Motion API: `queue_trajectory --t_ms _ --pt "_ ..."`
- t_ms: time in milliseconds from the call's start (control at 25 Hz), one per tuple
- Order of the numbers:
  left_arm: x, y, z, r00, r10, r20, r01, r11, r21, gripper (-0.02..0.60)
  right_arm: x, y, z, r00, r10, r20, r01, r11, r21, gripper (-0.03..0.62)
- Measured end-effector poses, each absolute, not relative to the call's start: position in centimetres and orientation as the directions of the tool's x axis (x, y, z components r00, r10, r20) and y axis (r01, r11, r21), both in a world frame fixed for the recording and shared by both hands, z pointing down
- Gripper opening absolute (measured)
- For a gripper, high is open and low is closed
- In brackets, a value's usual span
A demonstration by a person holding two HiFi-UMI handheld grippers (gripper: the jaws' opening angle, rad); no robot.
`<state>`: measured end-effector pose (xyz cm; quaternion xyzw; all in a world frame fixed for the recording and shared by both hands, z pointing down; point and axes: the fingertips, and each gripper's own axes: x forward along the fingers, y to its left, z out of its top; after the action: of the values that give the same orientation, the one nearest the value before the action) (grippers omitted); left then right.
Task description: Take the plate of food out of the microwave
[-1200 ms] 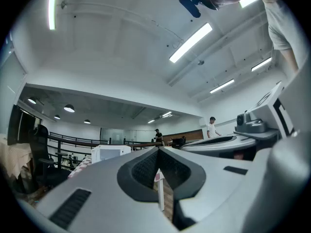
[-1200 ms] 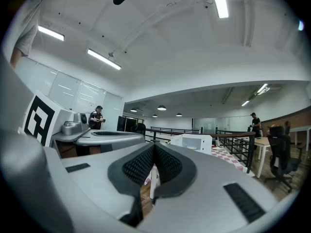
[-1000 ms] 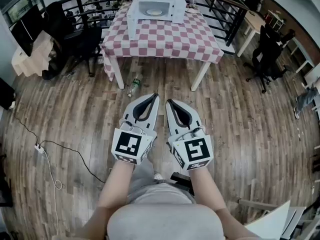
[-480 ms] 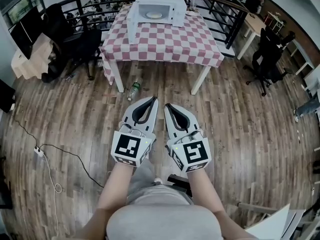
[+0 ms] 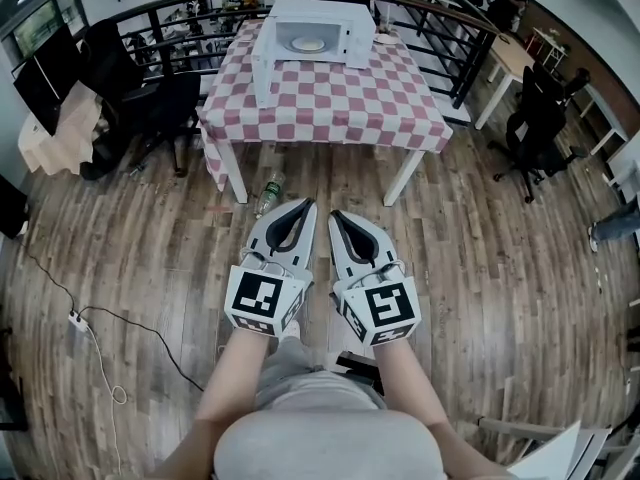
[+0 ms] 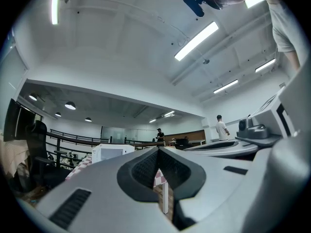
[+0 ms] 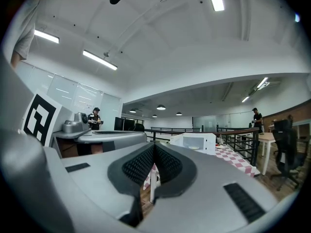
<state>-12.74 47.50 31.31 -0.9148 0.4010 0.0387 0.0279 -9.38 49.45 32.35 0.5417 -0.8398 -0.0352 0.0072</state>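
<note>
A black office chair [image 5: 150, 103] stands at far left beside a table [image 5: 400, 108] draped in red-and-white check. On the table sits a white microwave [image 5: 312, 36], its door [image 5: 262, 68] swung open to the left and the plate of food [image 5: 308, 44] visible inside. A bottle [image 5: 268, 190] lies on the wooden floor near the table's left leg. Nearer the camera, the person holds both tools level and side by side. The left gripper [image 5: 308, 204] has its jaws pressed together on nothing, and the right gripper [image 5: 337, 214] is likewise closed and empty. The plate lies well apart from the fingertips, ahead of both across the floorboards.
</note>
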Motion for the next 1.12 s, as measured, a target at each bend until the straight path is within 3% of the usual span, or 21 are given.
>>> queue_trajectory --t_ms 1120 --pt "-15.8 31.6 30.6 0.708 -0.698 -0.109 -0.701 -0.713 0.016 0.000 -12.2 33.6 32.0 -0.357 -0.934 -0.024 -0.933 0.355 0.056 0.025"
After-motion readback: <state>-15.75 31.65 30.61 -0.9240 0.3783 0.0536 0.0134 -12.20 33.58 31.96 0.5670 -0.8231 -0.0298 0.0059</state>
